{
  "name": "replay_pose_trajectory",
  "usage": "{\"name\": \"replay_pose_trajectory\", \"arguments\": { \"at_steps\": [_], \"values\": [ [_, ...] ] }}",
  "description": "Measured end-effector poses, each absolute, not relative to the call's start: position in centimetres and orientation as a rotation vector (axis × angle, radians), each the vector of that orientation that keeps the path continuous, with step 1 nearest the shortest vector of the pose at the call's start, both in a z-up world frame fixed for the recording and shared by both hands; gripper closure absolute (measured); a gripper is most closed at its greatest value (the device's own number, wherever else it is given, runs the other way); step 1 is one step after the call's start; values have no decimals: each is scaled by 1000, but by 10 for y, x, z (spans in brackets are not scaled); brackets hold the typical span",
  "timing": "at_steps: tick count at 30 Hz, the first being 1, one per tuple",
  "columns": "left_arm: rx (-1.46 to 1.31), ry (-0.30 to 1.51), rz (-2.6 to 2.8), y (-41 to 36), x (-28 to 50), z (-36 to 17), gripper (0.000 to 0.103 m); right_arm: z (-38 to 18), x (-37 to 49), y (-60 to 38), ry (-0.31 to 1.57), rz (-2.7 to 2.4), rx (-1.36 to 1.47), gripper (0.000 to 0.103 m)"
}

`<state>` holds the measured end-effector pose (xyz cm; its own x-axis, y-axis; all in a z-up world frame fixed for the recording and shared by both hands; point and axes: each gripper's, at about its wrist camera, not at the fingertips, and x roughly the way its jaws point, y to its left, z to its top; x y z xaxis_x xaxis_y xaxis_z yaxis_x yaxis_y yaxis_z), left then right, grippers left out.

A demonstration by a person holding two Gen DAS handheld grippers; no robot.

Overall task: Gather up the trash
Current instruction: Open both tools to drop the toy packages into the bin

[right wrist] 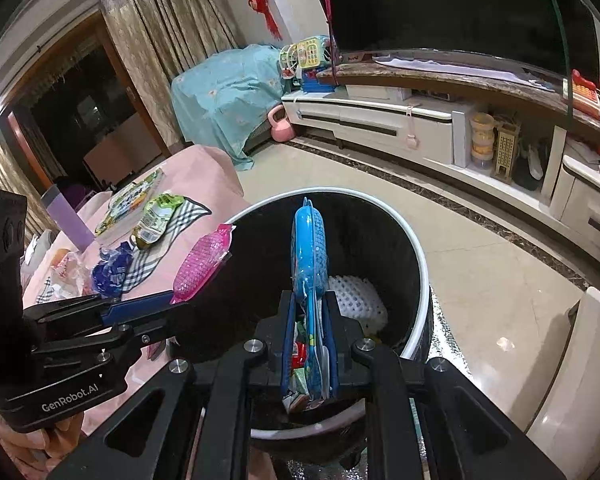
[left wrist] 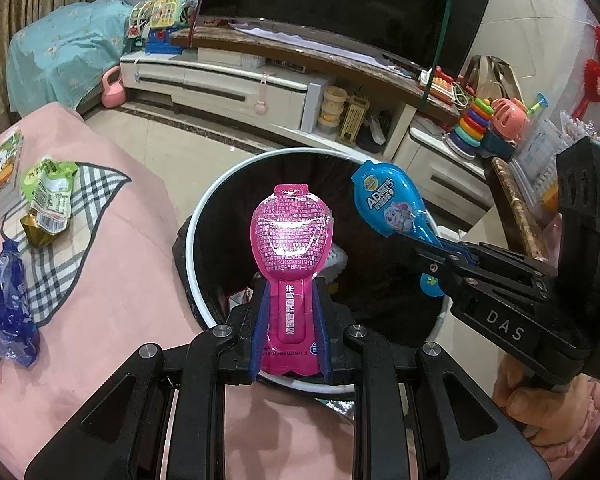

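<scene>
Pink wrapper is clamped in the left tool, blue wrapper clamped in the right tool, both hanging right over the bin, so this looks like the drop step. Next move is just letting the fingers part so they fall inside. Both are glossy spoon-shaped candy packs, stiff enough to stand upright. More trash, a green pouch and a blue bag, waits on the pink-covered counter
</scene>
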<state>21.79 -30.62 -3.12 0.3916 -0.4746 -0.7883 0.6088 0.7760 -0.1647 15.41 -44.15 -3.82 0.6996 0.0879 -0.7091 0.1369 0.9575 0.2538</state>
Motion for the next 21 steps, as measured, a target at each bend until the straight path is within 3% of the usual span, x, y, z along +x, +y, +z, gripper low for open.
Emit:
{"name": "replay_pose_trajectory", "arguments": {
  "at_steps": [4,6,8,18,21],
  "values": [
    [138,964,-691,-305,223,-33,81,-39,159,-444,804,-30,307,85],
    [126,963,-692,-301,223,-32,69,-39,160,-446,807,-33,315,84],
    [116,946,-683,-296,221,-29,46,-38,159,-448,802,-36,321,82],
    [19,929,-604,-234,196,-30,42,-23,142,-431,742,-14,333,65],
    [-13,914,-554,-206,183,-32,40,-17,134,-414,712,28,352,46]
  ]
}}
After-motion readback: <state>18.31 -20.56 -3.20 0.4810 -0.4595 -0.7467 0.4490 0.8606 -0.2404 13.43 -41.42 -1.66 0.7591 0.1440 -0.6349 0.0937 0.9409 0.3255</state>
